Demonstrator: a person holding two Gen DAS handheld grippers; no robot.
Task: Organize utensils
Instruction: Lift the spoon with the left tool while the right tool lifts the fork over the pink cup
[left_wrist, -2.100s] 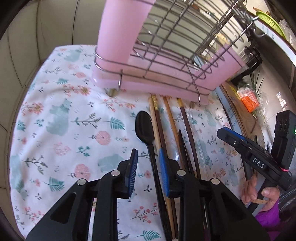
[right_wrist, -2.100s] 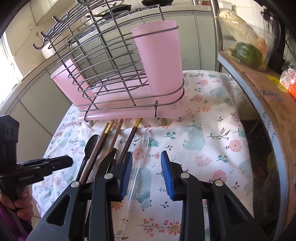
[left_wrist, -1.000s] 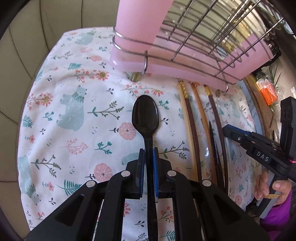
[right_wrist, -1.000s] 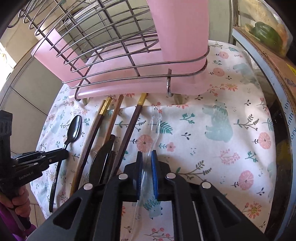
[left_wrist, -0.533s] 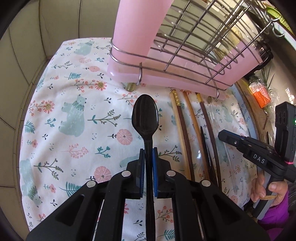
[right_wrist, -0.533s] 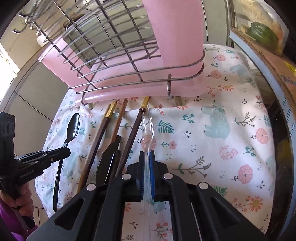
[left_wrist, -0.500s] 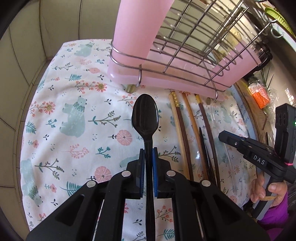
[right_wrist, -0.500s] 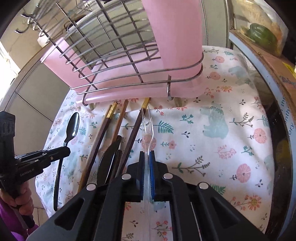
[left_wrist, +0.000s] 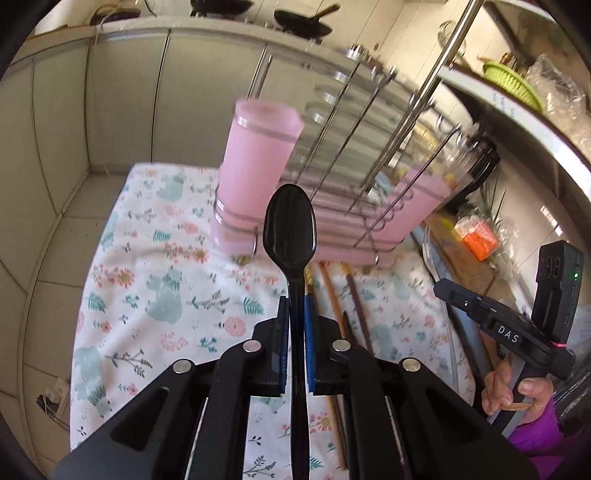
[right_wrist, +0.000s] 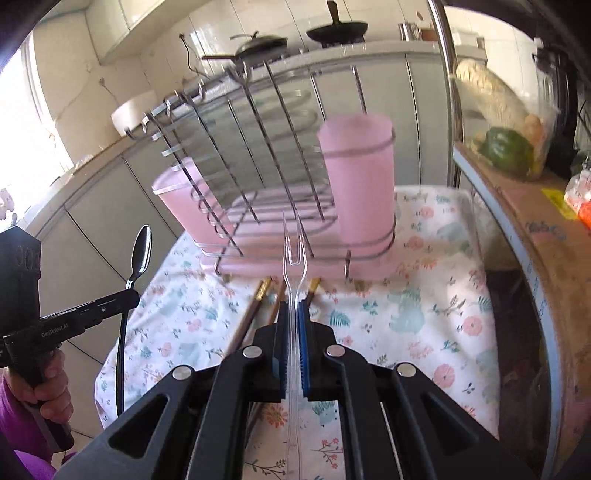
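My left gripper (left_wrist: 295, 306) is shut on the handle of a black plastic spoon (left_wrist: 290, 225), whose bowl points up toward the wire dish rack (left_wrist: 354, 155). The spoon hangs clear of the floral cloth (left_wrist: 162, 288). My right gripper (right_wrist: 293, 314) is shut on a clear plastic fork (right_wrist: 293, 251), tines forward, also raised above the cloth. In the right wrist view the left gripper (right_wrist: 125, 295) with the spoon (right_wrist: 142, 251) shows at the left. Pink utensil cups (left_wrist: 258, 155) (right_wrist: 356, 177) sit at the rack's ends. Chopsticks (left_wrist: 354, 299) and a dark knife lie on the cloth.
The rack stands on a pink drip tray (right_wrist: 280, 258) at the back of the cloth. A shelf with bagged vegetables (right_wrist: 506, 144) runs along the right. A cabinet front and a counter with pans (right_wrist: 336, 26) lie behind. A hand (left_wrist: 517, 391) holds the right gripper's handle.
Both grippers have risen and tilted up, lifting the spoon and the fork off the cloth. The rack's top and the counter behind it have come into view.
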